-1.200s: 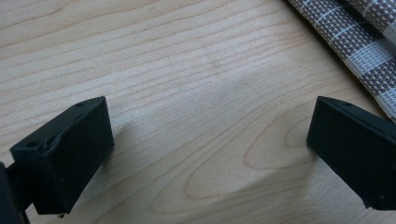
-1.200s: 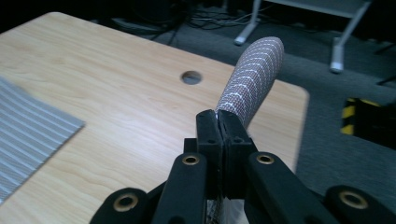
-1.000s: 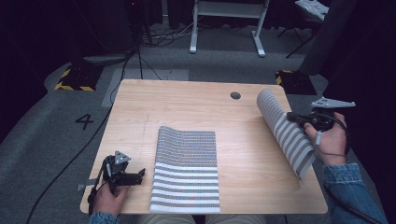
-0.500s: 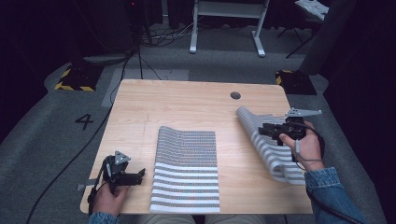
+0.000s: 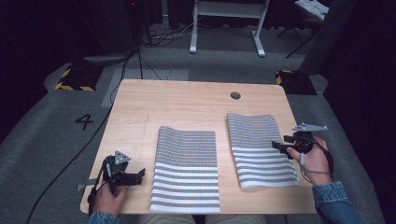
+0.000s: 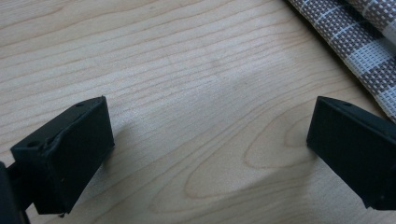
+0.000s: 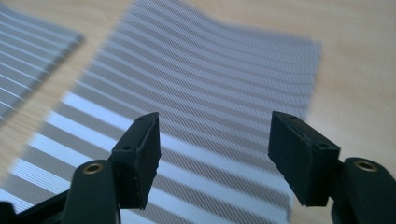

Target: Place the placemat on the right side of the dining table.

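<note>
Right gripper (image 5: 281, 147) sits at the right edge of the right striped mat (image 5: 261, 149), its jaws spread apart and holding nothing; in the right gripper view the two black jaws (image 7: 212, 161) stand wide over that mat's (image 7: 196, 93) grey and white stripes, and the mat lies flat on the wooden table (image 5: 187, 102). Near the table's front left corner, the left gripper (image 5: 133, 176) rests low by the person's hand, its jaws also parted and empty, with bare wood between them in the left gripper view (image 6: 210, 149). Just beside it to the right lies the centre striped mat (image 5: 187, 168), flat, apart from the right one, its woven corner (image 6: 355, 37) showing beyond the left jaws.
</note>
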Demonstrator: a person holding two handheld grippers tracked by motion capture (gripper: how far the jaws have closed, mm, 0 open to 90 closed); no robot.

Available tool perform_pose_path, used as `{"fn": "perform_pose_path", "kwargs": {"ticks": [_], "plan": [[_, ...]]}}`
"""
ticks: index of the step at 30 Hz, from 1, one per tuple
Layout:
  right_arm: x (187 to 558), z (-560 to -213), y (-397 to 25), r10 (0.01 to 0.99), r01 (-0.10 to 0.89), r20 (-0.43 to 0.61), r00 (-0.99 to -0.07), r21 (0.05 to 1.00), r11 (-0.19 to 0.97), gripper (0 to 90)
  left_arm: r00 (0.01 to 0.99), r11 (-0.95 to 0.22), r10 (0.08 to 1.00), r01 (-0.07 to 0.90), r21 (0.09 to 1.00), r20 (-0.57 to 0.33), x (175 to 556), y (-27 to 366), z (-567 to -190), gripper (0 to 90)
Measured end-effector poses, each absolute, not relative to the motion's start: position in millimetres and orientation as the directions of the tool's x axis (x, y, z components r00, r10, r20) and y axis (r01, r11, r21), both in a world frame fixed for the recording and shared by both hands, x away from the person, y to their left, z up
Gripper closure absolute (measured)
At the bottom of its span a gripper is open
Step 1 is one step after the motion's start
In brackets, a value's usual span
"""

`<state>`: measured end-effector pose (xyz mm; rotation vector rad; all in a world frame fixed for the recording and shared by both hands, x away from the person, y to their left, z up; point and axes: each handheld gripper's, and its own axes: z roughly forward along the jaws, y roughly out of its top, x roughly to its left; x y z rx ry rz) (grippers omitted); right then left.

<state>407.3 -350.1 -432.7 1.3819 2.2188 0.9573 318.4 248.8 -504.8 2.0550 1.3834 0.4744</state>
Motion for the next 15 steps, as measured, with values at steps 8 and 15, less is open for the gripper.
{"fn": "perform_pose_path", "kwargs": {"ticks": [8, 15], "plan": [[398, -471, -367, 0.921, 0.746, 0.093, -0.379, 0.619, 0.245, 35.5, 0.390, -0.268, 0.920, 0.702, 0.660, -0.040, 318, 249, -505, 0.5], [396, -482, -370, 0.929, 0.748, 0.079, -0.363, 0.618, 0.240, 32.6, 0.390, -0.269, 0.920, 0.702, 0.660, -0.040, 318, 249, -505, 0.6]]}}
